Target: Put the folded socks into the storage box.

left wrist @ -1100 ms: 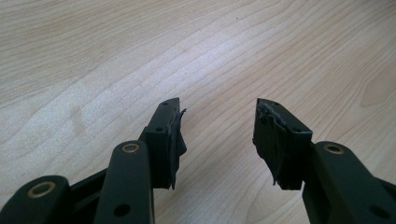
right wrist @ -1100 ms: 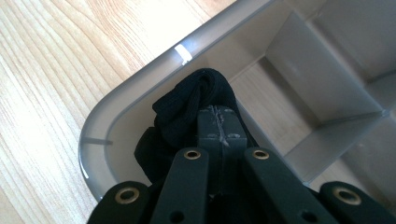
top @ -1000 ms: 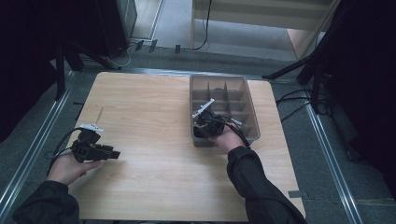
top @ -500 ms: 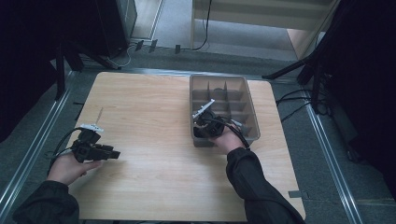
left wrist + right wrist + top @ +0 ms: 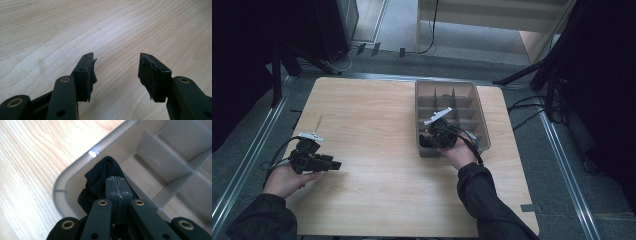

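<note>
A piece of black cloth [image 5: 98, 176] is bunched in the near-left corner compartment of the grey divided bin [image 5: 75, 171]. My right gripper [image 5: 117, 182] is shut, its tips pressed into the cloth just inside the bin's wall. In the high view the right gripper [image 5: 430, 140] reaches over the bin's [image 5: 484, 122] near-left corner. My left gripper [image 5: 116, 68] is low over the bare wooden table [image 5: 50, 37]; its jaws have just been opening and nothing is between them. In the high view the left gripper [image 5: 334, 165] is near the table's left edge, pointing right.
The bin stands at the back right of the table [image 5: 372, 125], with several compartments; a dark item [image 5: 444, 93] lies in a far one. Metal rails [image 5: 247, 155] run along both sides of the table, and cables [image 5: 524, 107] lie on the floor to the right.
</note>
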A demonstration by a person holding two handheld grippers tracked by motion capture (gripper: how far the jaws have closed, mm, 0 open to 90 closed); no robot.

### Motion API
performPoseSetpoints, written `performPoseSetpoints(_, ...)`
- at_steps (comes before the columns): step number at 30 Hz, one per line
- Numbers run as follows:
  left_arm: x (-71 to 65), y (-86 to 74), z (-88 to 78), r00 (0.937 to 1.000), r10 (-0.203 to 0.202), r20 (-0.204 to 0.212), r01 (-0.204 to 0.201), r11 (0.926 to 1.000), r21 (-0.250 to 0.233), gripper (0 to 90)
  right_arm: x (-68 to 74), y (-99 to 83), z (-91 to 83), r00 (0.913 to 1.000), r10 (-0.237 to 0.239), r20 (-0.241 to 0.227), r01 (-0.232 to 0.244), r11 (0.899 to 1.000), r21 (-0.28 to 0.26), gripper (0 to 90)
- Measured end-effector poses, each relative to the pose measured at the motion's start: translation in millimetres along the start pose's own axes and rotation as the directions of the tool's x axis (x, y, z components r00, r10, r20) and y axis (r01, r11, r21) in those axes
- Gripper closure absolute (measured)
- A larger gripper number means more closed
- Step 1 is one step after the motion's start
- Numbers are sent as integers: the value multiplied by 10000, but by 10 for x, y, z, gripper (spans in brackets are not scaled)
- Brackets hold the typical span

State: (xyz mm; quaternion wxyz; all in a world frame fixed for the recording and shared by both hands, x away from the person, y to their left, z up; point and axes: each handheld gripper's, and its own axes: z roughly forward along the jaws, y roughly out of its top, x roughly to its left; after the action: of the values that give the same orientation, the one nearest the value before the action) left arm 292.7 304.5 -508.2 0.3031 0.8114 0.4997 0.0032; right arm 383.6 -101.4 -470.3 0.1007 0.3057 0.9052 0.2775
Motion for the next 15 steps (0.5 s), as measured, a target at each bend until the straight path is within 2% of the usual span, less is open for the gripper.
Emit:
performPoseSetpoints(5,-27,16,-3,10000,14,10,-14,9999,-153,446,20,-1,-122,10000,90,-6,-90,9989,-469,894)
performPoseSetpoints(10,-101,57,-2,9999,114,14,-113,9993,-356,439,52,-28,-199,9998,135,-118,-143,9973,-721,885)
performPoseSetpoints(15,-192,107,22,9989,462,9,-461,9983,-360,433,91,-74,-293,9995,243,-192,-262,9945,-1015,871)
